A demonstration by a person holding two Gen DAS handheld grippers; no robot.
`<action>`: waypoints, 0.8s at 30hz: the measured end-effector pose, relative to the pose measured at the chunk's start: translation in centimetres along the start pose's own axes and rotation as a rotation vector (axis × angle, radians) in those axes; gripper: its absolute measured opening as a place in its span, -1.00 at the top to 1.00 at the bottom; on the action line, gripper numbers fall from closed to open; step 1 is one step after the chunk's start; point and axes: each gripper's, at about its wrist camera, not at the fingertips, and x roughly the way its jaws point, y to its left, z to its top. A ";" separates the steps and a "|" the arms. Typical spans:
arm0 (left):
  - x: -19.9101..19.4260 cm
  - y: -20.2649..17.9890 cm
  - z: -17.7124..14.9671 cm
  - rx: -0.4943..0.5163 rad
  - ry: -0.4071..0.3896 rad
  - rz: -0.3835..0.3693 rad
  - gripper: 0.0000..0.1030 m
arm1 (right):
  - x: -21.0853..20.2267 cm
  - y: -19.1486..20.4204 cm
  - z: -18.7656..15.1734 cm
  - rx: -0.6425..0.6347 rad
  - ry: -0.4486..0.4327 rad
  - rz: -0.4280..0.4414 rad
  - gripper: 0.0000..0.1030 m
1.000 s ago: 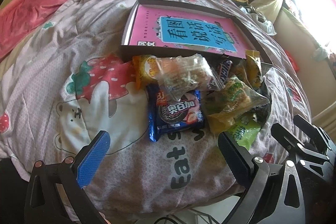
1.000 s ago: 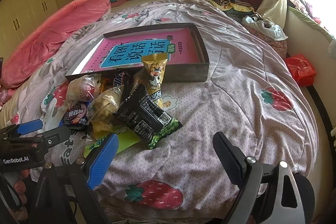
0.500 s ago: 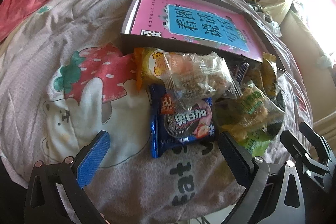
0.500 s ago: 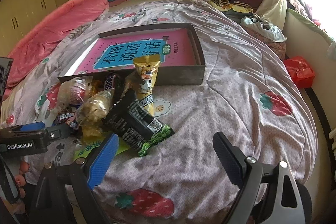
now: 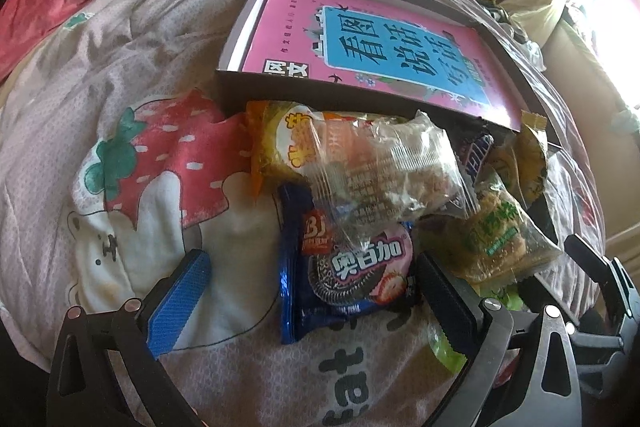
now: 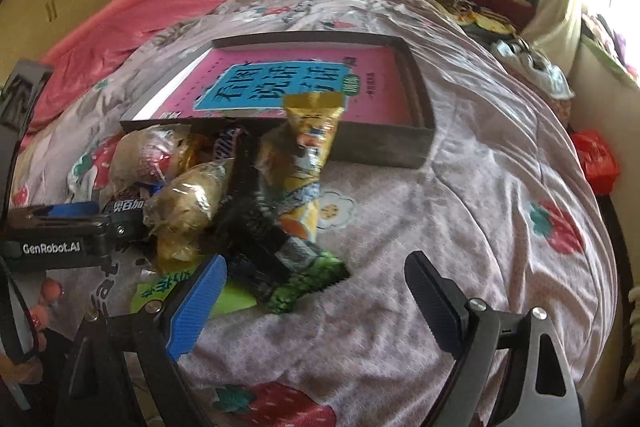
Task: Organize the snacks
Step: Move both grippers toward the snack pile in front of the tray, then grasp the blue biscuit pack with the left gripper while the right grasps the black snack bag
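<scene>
- Your left gripper (image 5: pixel 312 301): fingers spread wide, holding nothing, straddling the blue cookie pack (image 5: pixel 344 267).
- Your right gripper (image 6: pixel 316 301): fingers wide apart, empty, beside the black-green packet (image 6: pixel 276 251).
- Snack pile (image 6: pixel 224 187) lies on the bed (image 6: pixel 480 227), touching the box (image 6: pixel 380 143) front wall.

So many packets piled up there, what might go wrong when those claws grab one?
The blue cookie pack sits between the open left gripper fingers, but a clear packet overlaps its top and may get dragged. The soft quilt could bunch into the grip. The black packet might slide.
</scene>
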 end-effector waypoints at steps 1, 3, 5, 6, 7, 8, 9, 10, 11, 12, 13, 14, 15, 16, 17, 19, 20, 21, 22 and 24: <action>0.0 0.0 0.1 0.001 0.000 0.001 -0.94 | 0.2 0.3 0.2 -0.027 0.004 -0.014 -0.71; 0.1 -0.1 0.2 0.007 0.000 0.010 -0.88 | 0.4 0.9 0.5 -0.052 -0.008 -0.011 -0.70; 0.3 -0.2 0.3 0.006 0.004 0.009 -0.85 | 0.8 1.5 0.9 -0.096 -0.009 -0.037 -0.60; 0.3 -0.1 0.3 0.007 0.007 0.008 -0.82 | 1.1 2.0 1.1 -0.123 -0.011 -0.049 -0.55; 0.3 -0.1 0.3 0.008 0.008 0.004 -0.80 | 1.3 2.3 1.2 -0.145 -0.017 -0.066 -0.49; 0.4 -0.2 0.4 0.013 0.013 0.001 -0.74 | 1.6 2.5 1.3 -0.159 -0.009 -0.075 -0.39; 0.5 -0.3 0.4 0.022 0.019 0.001 -0.68 | 1.8 2.6 1.3 -0.163 -0.002 -0.070 -0.34; 0.4 -0.3 0.5 0.028 0.021 -0.008 -0.63 | 1.9 2.6 1.3 -0.156 0.005 -0.051 -0.20; 0.4 -0.4 0.5 0.036 0.022 -0.016 -0.53 | 2.0 2.5 1.2 -0.144 0.017 -0.031 -0.05; 0.4 -0.5 0.6 0.051 0.025 -0.017 -0.41 | 2.1 2.3 1.1 -0.136 0.026 -0.019 0.02; 0.4 -0.6 0.6 0.063 0.028 -0.025 -0.33 | 2.0 2.1 1.1 -0.123 0.027 -0.007 0.15; 0.4 -0.6 0.6 0.070 0.032 -0.031 -0.18 | 1.8 1.8 1.2 -0.107 0.024 0.006 0.24; 0.3 -0.6 0.6 0.076 0.034 -0.037 -0.13 | 1.6 1.5 1.1 -0.088 0.019 0.023 0.27; 0.3 -0.5 0.6 0.077 0.033 -0.046 -0.11 | 1.4 0.9 1.1 -0.062 0.015 0.048 0.30; 0.2 -0.3 0.7 0.074 0.033 -0.062 -0.08 | 1.1 0.3 1.1 -0.032 0.014 0.076 0.32; -0.1 0.4 0.8 0.064 0.039 -0.094 -0.06 | 0.8 -1.2 1.0 0.048 0.014 0.144 0.34; -0.2 0.6 0.8 0.060 0.041 -0.110 -0.05 | 0.7 -1.9 1.0 0.083 0.012 0.168 0.34; -0.4 0.9 0.8 0.057 0.041 -0.126 -0.04 | 0.5 -2.4 1.0 0.111 0.008 0.182 0.34; -0.7 1.1 0.6 0.053 0.040 -0.142 -0.04 | 0.3 -3.1 1.0 0.143 -0.002 0.204 0.35; -1.1 1.5 0.5 0.048 0.038 -0.166 -0.03 | -0.1 -4.2 1.1 0.197 -0.027 0.237 0.35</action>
